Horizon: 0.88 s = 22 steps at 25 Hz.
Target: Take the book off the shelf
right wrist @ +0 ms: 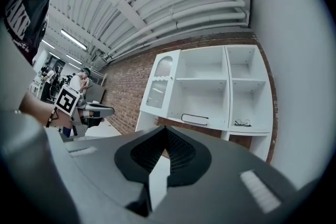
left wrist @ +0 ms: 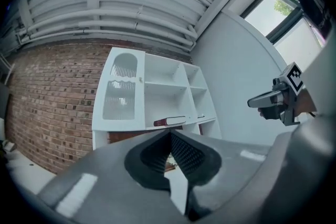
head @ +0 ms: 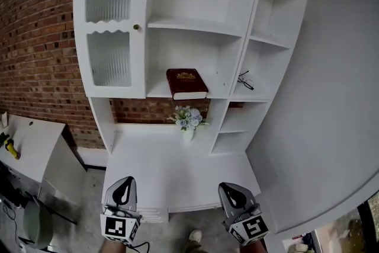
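Two grippers hung low at the near edge of the head view, side by side and well apart, both short of the desk. The left gripper had its jaws pressed together, tips meeting with nothing between them. The right gripper was the same, jaws together and empty. Each pointed forward and tilted upward, so that its own view framed the white unit over the jaw tips. That looked like a waiting stance: aimed at the target, the reach not yet begun. The jaws would have to part before any grasp.

Beyond them the desk lay bare except for a vase of flowers against the back. It stood almost straight under the book, so a low approach might knock it.

The book, dark red with a gold mark on its cover, lay flat on the shelf of the middle bay. Its near end reached the shelf's front edge or just past it. That probably left one end free for jaws to close on.

Glasses lay in the next bay to the right, clear of the book. A ribbed door closed the left bay. Behind everything ran the brick wall.
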{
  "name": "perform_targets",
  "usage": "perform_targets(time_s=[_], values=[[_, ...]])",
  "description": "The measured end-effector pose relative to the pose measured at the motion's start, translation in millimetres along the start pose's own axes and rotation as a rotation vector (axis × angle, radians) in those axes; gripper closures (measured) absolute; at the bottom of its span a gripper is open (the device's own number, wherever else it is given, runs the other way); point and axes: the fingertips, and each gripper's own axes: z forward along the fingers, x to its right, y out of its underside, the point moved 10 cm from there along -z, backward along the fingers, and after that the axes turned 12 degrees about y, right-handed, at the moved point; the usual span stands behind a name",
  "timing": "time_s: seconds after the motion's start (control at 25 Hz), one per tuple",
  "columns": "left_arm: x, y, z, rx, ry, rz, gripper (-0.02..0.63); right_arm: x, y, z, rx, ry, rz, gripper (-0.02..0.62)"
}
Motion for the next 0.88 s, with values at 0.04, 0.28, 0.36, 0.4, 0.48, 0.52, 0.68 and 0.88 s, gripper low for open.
perform_targets(time_s=[0.04, 0.28, 0.36, 0.4, 0.48, 0.52, 0.68, 0.88], values=[[-0.1, 0.6, 6.7, 0.003, 0.001, -0.007, 0.597, 3.3, 0.9, 5.4, 0.004, -0.003, 0.004, 0.574], [-5.3, 1.1, 52.2, 0.005, 0.020, -0.026, 0.597, 31.8, 8.5, 43.3, 0.028, -0.027, 0.013, 0.574], [-9.5, 0.4, 69.1, 0.006, 0.014, -0.040, 0.597, 45.1, 11.8, 58.2, 0.032, -0.033, 0.019, 0.574], [-11.5, 0.5, 77.6, 0.005, 0.014, -0.043, 0.597, 51.5, 13.5, 65.6, 0.033, -0.035, 0.021, 0.574], [-13.8, -2.6, 94.8, -0.002, 0.027, -0.042, 0.597, 63.2, 17.4, 80.5, 0.037, -0.040, 0.028, 0.574], [-14.7, -3.6, 103.0, -0.003, 0.039, -0.040, 0.597, 68.6, 19.6, 88.2, 0.039, -0.044, 0.032, 0.574], [-21.1, -1.7, 133.3, -0.014, 0.043, -0.035, 0.597, 86.3, 26.5, 120.0, 0.043, -0.067, 0.047, 0.574], [-27.5, -2.9, 166.0, -0.024, 0.019, -0.037, 0.597, 106.6, 30.4, 152.7, 0.050, -0.102, 0.059, 0.574]])
